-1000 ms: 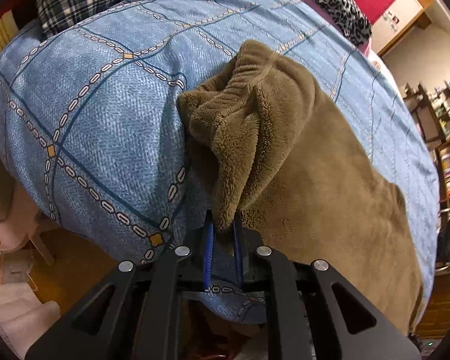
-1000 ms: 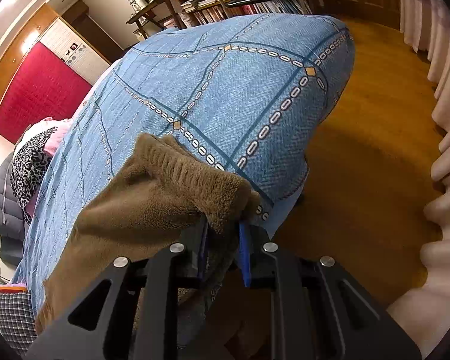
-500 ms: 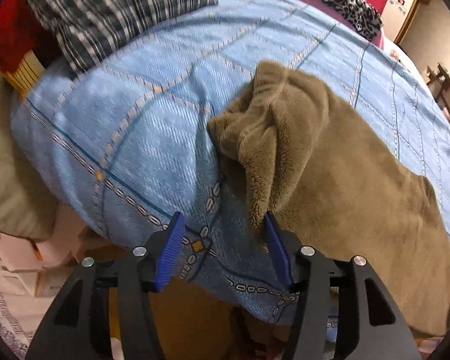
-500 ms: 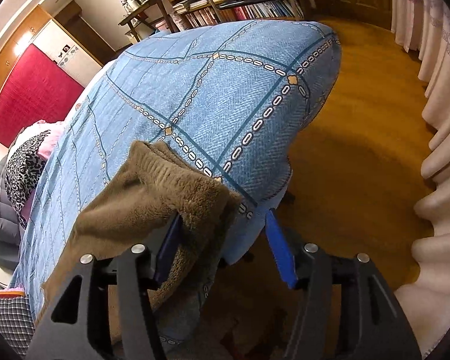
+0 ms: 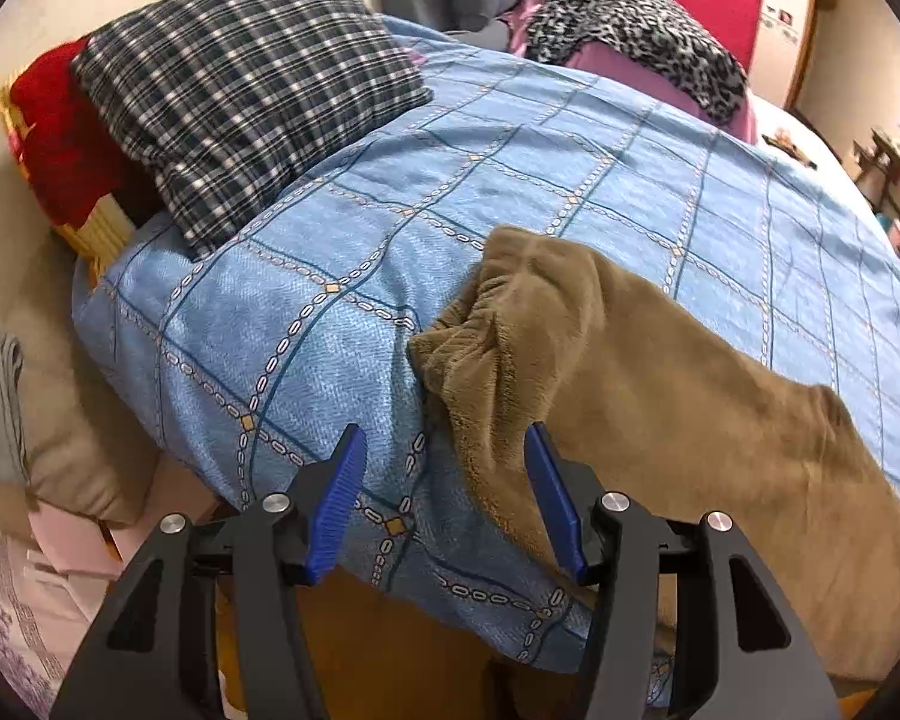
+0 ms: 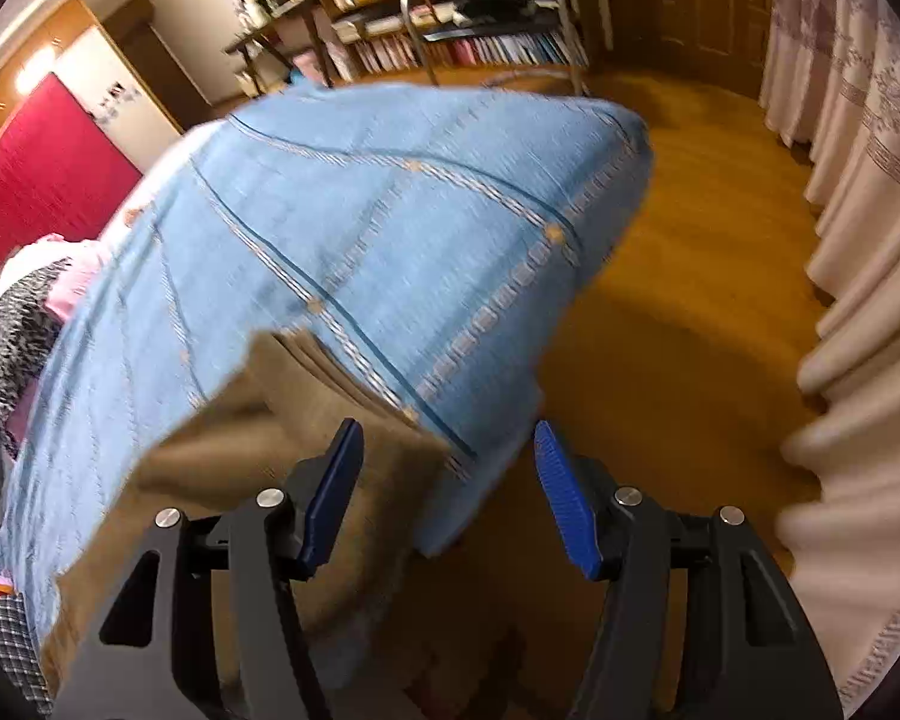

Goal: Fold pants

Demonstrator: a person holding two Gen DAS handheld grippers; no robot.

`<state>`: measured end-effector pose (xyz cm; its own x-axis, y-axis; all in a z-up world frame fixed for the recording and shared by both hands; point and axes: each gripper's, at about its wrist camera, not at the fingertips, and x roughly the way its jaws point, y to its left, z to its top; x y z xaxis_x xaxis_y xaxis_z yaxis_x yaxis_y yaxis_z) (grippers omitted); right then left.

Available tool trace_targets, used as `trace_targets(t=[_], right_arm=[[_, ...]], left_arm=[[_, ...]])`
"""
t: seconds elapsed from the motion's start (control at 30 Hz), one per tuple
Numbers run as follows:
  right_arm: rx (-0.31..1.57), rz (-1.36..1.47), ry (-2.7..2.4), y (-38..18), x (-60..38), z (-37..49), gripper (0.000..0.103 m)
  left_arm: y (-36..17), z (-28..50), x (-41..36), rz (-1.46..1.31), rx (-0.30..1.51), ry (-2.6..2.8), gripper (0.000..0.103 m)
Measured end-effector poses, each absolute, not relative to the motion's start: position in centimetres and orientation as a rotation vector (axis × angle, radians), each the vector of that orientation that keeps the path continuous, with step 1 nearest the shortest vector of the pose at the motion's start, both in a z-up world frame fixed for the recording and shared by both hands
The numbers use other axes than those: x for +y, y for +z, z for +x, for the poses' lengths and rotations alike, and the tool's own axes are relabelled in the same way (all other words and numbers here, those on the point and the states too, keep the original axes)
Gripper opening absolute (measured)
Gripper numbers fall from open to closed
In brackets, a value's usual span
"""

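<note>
Brown fleece pants (image 5: 660,396) lie along the near edge of a bed under a blue patterned cover (image 5: 570,168). The elastic waistband end (image 5: 480,312) is bunched just beyond my left gripper (image 5: 444,427), which is open; a fold of fleece hangs beside its right pad without being pressed. In the blurred right wrist view the other end of the pants (image 6: 240,450) rests on the cover (image 6: 360,210) at the bed's corner. My right gripper (image 6: 447,423) hovers open above it, its left finger over the fleece.
A plaid pillow (image 5: 240,78) and a red cushion (image 5: 54,138) sit at the bed's far left. Leopard-print cloth (image 5: 630,18) lies at the back. Wooden floor (image 6: 690,300), curtains (image 6: 870,240) and bookshelves (image 6: 420,12) surround the bed's corner.
Both grippers let go of the pants, opened, and rose away from the bed. The fleece dropped onto the cover. The left view tilted up toward the pillows.
</note>
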<state>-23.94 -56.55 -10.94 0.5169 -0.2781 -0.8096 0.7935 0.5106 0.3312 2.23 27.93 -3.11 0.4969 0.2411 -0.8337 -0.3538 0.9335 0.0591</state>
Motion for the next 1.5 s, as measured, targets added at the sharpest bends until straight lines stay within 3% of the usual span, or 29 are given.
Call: trace_targets(t=[0.37, 0.7, 1.0, 1.3, 1.5], right_arm=[[0.823, 0.401, -0.666, -12.4, -53.1, -13.3, 0.061], [0.867, 0.438, -0.715, -16.9, -55.8, -10.5, 0.065], [0.868, 0.465, -0.693, -17.5, -56.8, -10.2, 0.072], [0.755, 0.579, -0.648, -14.6, -57.1, -14.8, 0.072], [0.664, 0.671, -0.688, -13.2, -57.7, -20.5, 0.074]], left_arm=[[-2.1, 1.9, 26.0, -0.121, 0.949, 0.330, 0.055], [-5.2, 4.6, 22.6, -0.091, 0.981, 0.227, 0.055], [-13.4, 5.9, 23.1, -0.101, 1.118, 0.219, 0.057], [-11.6, 6.0, 20.6, -0.015, 1.098, 0.199, 0.057], [-9.4, 6.1, 14.5, 0.050, 1.054, 0.064, 0.058]])
